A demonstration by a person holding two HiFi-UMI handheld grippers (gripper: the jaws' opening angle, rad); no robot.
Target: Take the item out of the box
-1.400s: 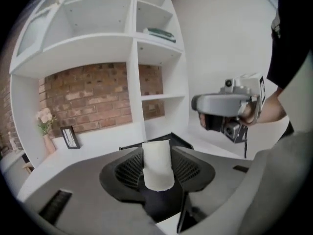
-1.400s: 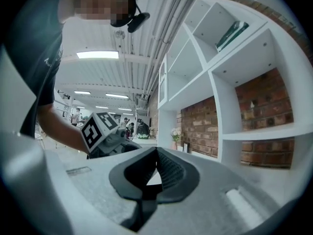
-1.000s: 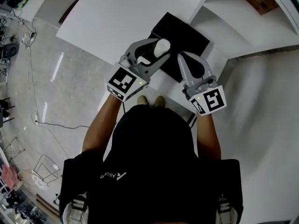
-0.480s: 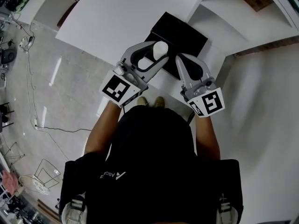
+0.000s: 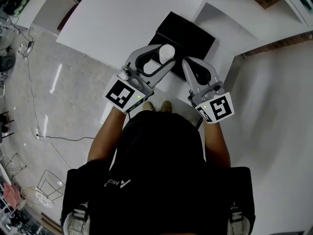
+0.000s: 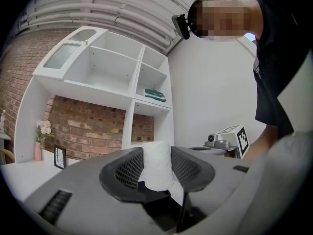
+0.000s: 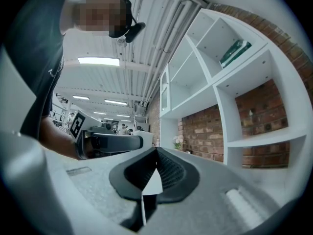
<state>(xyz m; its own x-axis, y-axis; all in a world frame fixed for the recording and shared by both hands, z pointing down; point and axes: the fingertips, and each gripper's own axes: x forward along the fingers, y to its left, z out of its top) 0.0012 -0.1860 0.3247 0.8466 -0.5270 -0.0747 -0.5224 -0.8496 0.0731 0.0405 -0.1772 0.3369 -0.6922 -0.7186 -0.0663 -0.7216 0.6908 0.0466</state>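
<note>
Shows the left tongs (image 5: 165, 58) nearer the body than a second ago, with the marker cube (image 5: 122, 93) lower in the head view. Pinches a white item (image 6: 156, 165) upright between the mesh pads (image 6: 129, 170), over the near edge of the black box (image 5: 190, 33) on the white worktop (image 5: 117, 18). Holds the right tongs (image 7: 156, 153) pressed together, empty, just beside the left. Faces white shelving (image 6: 117, 77) against a brick wall (image 6: 93, 124).

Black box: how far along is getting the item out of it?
Done: the white item is clamped in the left gripper, apparently lifted above the black box. In hand: it hangs by the box's near edge; right gripper is shut, empty. Left: probably set it on the white table.
</note>
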